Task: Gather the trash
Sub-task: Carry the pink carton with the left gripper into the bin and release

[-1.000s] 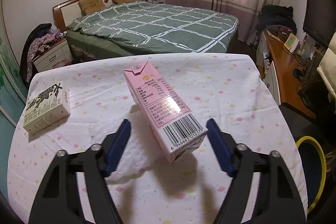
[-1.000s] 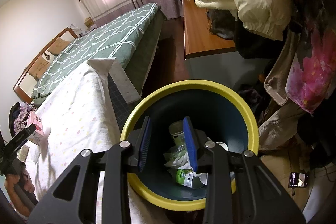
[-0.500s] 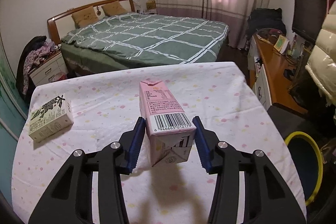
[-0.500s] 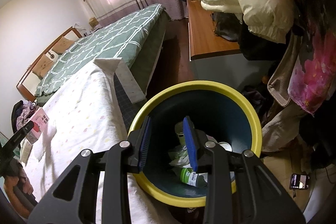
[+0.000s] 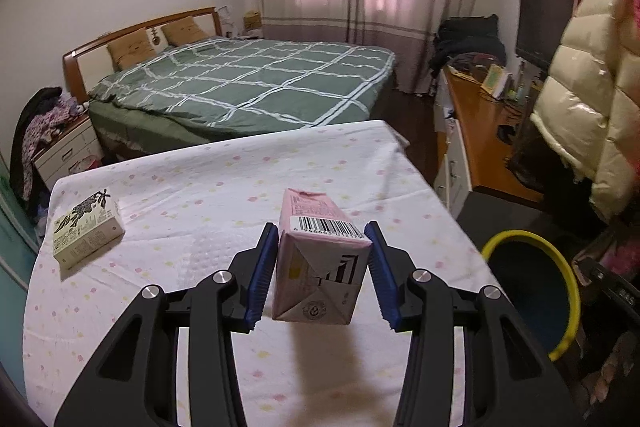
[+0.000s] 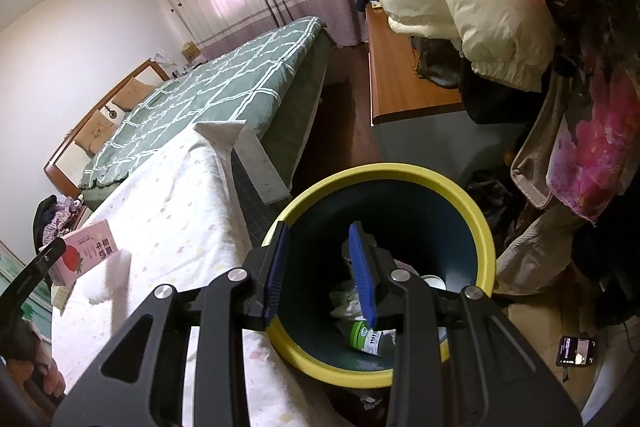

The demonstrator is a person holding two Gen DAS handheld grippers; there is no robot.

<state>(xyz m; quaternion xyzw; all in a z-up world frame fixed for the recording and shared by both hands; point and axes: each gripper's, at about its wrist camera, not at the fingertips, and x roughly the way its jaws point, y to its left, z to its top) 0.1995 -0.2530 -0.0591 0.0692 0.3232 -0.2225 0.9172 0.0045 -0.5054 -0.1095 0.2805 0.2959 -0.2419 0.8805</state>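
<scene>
The pink milk carton (image 5: 320, 263), which a second ago lay on the table between spread fingers, is now pinched at its bottom end by the left gripper (image 5: 322, 273) and lifted clear of the spotted tablecloth (image 5: 208, 183), its shadow below it. So the pick is made; what remains, I judge, is the carry past the table's right edge to the yellow-rimmed bin (image 6: 472, 211). The right gripper (image 6: 320, 273) still hangs over that bin, its fingers a little apart and holding nothing. A cream box (image 5: 86, 231) lies near the left edge.
</scene>
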